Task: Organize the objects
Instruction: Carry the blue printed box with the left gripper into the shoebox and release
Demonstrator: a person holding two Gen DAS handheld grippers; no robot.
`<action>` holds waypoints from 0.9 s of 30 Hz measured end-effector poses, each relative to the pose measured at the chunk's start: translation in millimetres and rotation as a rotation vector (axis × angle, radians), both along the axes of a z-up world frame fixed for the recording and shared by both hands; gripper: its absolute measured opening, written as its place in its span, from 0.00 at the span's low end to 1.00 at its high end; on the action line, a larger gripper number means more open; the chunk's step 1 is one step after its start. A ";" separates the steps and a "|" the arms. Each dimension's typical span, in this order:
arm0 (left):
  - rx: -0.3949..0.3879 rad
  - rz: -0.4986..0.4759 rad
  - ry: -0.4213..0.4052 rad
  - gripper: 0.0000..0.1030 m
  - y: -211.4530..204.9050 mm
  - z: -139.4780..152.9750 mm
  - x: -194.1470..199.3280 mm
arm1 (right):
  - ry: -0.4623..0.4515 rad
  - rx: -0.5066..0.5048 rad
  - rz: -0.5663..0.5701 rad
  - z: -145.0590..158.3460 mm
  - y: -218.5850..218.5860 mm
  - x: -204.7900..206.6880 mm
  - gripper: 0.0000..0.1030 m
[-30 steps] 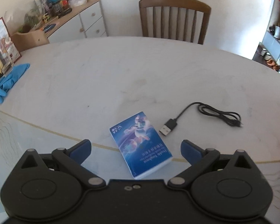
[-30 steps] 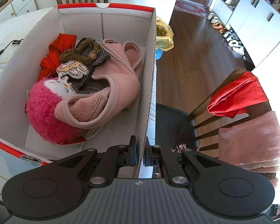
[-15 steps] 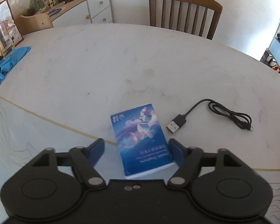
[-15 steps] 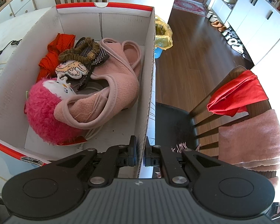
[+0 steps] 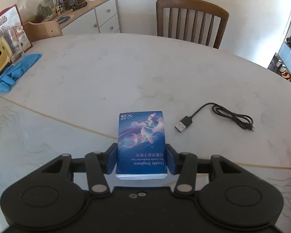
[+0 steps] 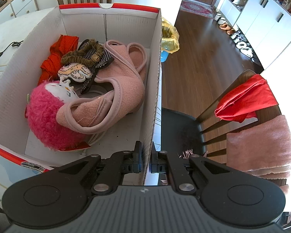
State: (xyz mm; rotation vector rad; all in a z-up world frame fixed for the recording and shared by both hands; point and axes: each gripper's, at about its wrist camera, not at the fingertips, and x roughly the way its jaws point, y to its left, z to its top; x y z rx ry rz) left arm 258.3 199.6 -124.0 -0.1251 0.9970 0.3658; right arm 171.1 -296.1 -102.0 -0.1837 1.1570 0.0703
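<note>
Left gripper (image 5: 141,160) closing, blue pads against flat blue tissue packet (image 5: 141,143) on white marble table (image 5: 126,73); right gripper (image 6: 145,160) clamped on white cardboard box wall (image 6: 155,89).

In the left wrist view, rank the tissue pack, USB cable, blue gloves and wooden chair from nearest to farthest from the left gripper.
1. Tissue pack, between the closing jaws of the left gripper.
2. USB cable, on the table to the right.
3. Blue gloves, far left table edge.
4. Wooden chair, beyond the table.
</note>
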 end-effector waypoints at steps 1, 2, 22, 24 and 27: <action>-0.003 -0.004 -0.007 0.46 -0.8 3.3 -2.4 | 0.000 -0.001 0.000 -0.2 0.3 0.0 0.06; -0.010 -0.008 -0.016 0.46 -1.6 7.4 -6.3 | -0.001 0.000 0.000 -0.1 0.2 -0.1 0.06; -0.132 -0.246 -0.125 0.47 -83.4 73.1 -55.5 | -0.022 0.016 0.018 0.5 -1.7 -4.1 0.06; -0.131 -0.290 -0.126 0.47 -97.3 79.2 -56.2 | -0.026 0.019 0.019 0.4 -2.0 -4.6 0.06; -0.133 -0.365 -0.122 0.47 -120.4 85.1 -57.3 | -0.032 0.024 0.020 1.1 -3.1 -4.6 0.05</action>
